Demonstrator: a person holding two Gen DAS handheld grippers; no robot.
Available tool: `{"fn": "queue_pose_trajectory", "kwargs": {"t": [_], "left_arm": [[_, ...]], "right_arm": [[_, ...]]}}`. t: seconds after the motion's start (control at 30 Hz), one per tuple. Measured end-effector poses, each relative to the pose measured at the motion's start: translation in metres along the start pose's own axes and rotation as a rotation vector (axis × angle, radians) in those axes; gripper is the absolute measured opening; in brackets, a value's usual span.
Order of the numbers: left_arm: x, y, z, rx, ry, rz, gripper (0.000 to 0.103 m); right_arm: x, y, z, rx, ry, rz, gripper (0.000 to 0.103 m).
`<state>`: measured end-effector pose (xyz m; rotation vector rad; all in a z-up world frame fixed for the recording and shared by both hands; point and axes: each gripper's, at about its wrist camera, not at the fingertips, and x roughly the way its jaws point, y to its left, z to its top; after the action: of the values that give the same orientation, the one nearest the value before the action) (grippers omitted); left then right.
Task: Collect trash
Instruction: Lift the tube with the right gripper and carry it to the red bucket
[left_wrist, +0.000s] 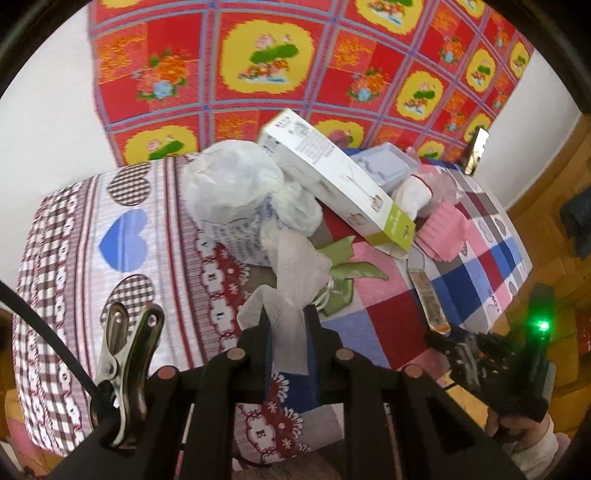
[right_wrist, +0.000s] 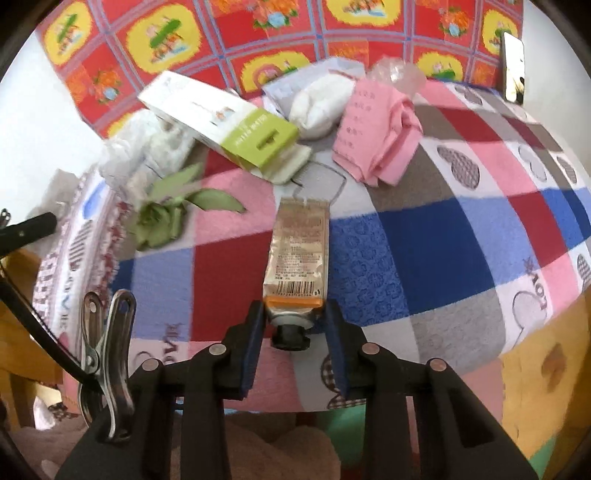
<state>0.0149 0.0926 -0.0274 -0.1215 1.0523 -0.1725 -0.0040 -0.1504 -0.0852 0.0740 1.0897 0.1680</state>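
In the left wrist view my left gripper (left_wrist: 288, 314) is shut on a piece of white mesh netting (left_wrist: 295, 266), which is tied to a green ribbon bow (left_wrist: 343, 269) and hangs off the checked blanket (left_wrist: 388, 306). In the right wrist view my right gripper (right_wrist: 295, 317) is shut on the capped end of a squeezed tube (right_wrist: 297, 247) with a barcode; its pads press the tube's shoulder from both sides. The left wrist view shows the same tube (left_wrist: 424, 291) slanting up from the right gripper (left_wrist: 454, 343) at the blanket's edge.
On the blanket lie a white box with a green end (right_wrist: 221, 118), a crumpled plastic bag (left_wrist: 229, 181), folded pink paper (right_wrist: 376, 125), a white packet (right_wrist: 321, 103) and the ribbon bow (right_wrist: 166, 214). A phone (right_wrist: 513, 70) leans at the far right. A red floral cloth (left_wrist: 295, 55) hangs behind.
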Motion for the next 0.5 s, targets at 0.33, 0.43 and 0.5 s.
{"fn": "queue_pose_trajectory", "kwargs": {"t": [0.33, 0.43, 0.5], "left_arm": [[-0.03, 0.006, -0.016, -0.099, -0.039, 0.081, 0.016], [-0.041, 0.005, -0.02, -0.121, -0.063, 0.105, 0.016], [-0.046, 0.004, -0.023, -0.118, -0.082, 0.132, 0.016]], "right_arm": [[-0.049, 0.027, 0.0, -0.146, -0.116, 0.147, 0.033], [-0.053, 0.038, 0.003, -0.19, -0.138, 0.173, 0.033], [-0.054, 0.046, 0.005, -0.206, -0.143, 0.201, 0.033]]}}
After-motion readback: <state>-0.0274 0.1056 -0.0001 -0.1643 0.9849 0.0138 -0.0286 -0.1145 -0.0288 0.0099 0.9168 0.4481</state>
